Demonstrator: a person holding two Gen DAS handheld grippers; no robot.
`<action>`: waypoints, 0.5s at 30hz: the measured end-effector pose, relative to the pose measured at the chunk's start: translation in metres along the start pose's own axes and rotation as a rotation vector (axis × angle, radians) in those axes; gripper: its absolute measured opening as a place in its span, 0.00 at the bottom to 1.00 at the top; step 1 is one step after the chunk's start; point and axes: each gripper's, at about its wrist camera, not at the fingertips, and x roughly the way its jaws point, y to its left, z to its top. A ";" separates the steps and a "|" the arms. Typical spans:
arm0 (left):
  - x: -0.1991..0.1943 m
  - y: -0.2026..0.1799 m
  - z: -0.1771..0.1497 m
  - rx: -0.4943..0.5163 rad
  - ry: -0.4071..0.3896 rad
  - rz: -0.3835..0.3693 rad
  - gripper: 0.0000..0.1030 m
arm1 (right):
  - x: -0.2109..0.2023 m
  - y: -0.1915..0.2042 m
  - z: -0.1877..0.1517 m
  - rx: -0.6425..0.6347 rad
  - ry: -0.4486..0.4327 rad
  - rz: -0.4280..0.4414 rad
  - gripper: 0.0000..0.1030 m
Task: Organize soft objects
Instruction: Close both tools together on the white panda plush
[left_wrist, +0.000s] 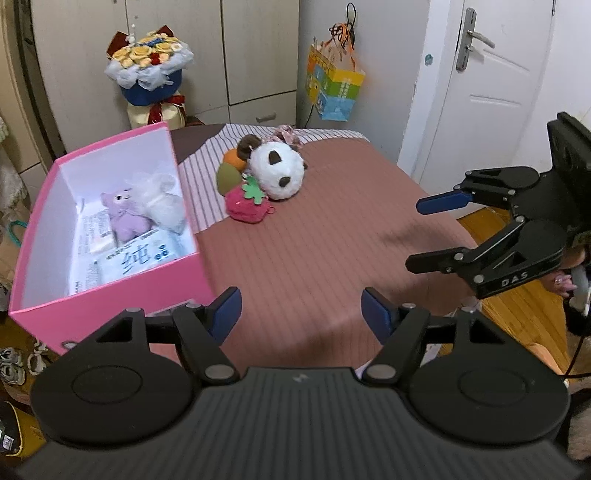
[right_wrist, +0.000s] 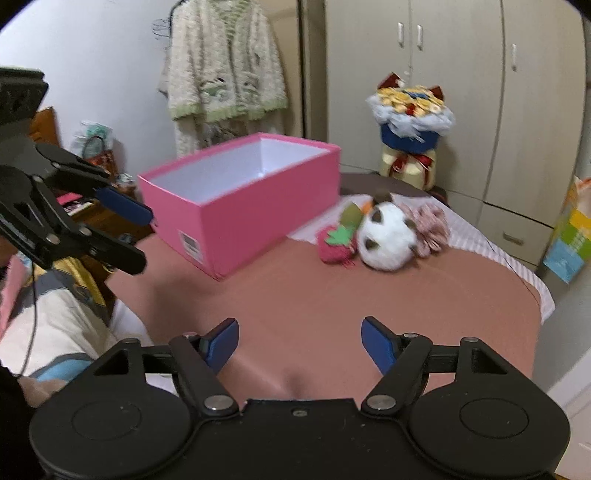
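Both tongs stand apart with nothing between their blue pads: the left tongs (left_wrist: 299, 314) hang over bare brown bedspread (left_wrist: 314, 236) and the right tongs (right_wrist: 299, 341) likewise. In the left wrist view, the pink box (left_wrist: 122, 291) sits at ten o'clock on the bed, holding a purple plush (left_wrist: 125, 218), a white plush (left_wrist: 159, 203) and packets. The panda plush (left_wrist: 277, 170), strawberry plush (left_wrist: 247, 205) and other soft toys cluster at twelve o'clock, just beside the box.
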 end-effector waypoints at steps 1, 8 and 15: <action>0.005 -0.002 0.002 -0.001 0.001 0.002 0.70 | 0.003 -0.003 -0.003 -0.002 -0.001 -0.012 0.77; 0.029 -0.004 0.020 -0.048 -0.060 -0.003 0.73 | 0.019 -0.028 -0.010 -0.011 -0.032 -0.019 0.81; 0.047 0.002 0.043 -0.110 -0.174 -0.005 0.73 | 0.040 -0.047 -0.001 -0.044 -0.106 -0.023 0.81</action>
